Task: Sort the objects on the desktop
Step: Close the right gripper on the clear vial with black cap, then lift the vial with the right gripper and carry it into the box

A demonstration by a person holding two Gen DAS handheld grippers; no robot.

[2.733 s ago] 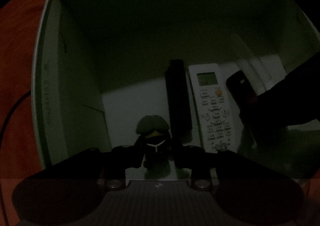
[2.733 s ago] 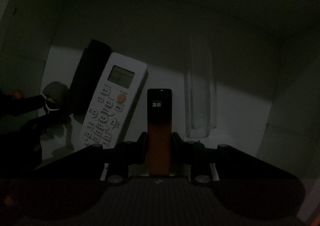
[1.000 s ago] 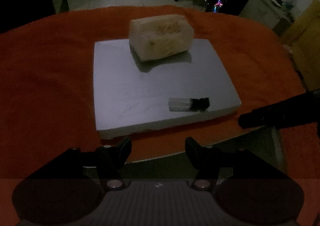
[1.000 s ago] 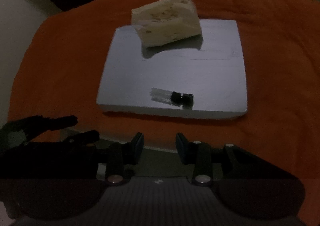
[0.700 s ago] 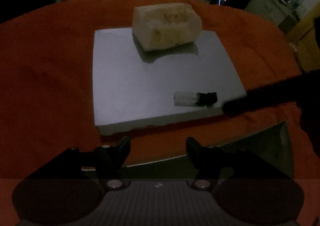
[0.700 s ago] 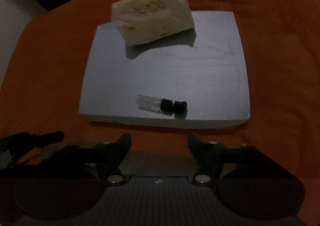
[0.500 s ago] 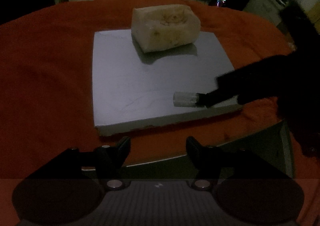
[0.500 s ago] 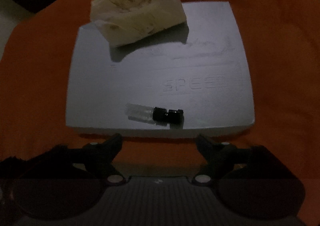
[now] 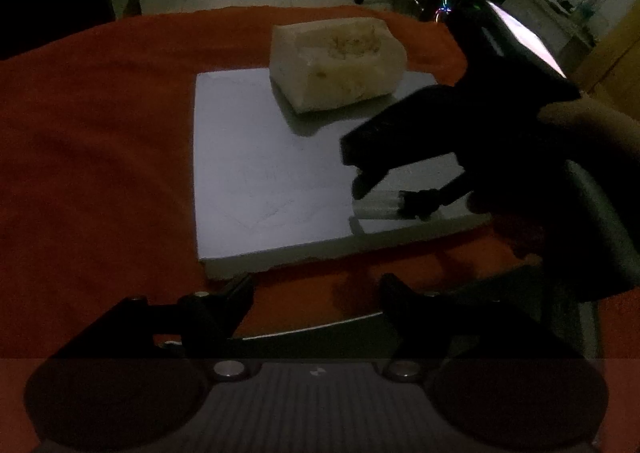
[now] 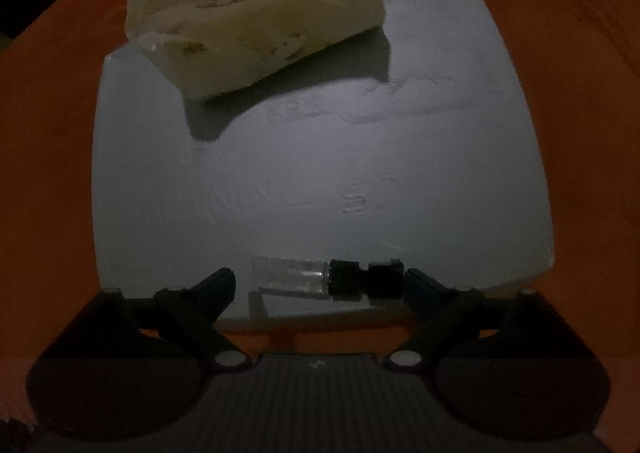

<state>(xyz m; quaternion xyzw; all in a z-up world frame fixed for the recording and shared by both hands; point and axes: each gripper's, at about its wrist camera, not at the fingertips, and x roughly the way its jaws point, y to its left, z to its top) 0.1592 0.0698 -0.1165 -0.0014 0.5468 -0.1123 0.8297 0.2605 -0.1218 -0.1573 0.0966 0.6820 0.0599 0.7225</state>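
Right gripper (image 10: 320,285) fingers spread wide, small vial (image 10: 326,277) lying between them on white box lid (image 10: 320,157). Left gripper (image 9: 316,289) fingers wide, nothing held; tissue pack (image 9: 338,63) beyond them.

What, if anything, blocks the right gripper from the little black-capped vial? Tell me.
Nothing visible does. The right gripper is open, its fingers on either side of the vial, which lies on its side near the front edge of the white box lid. The tissue pack sits far behind.
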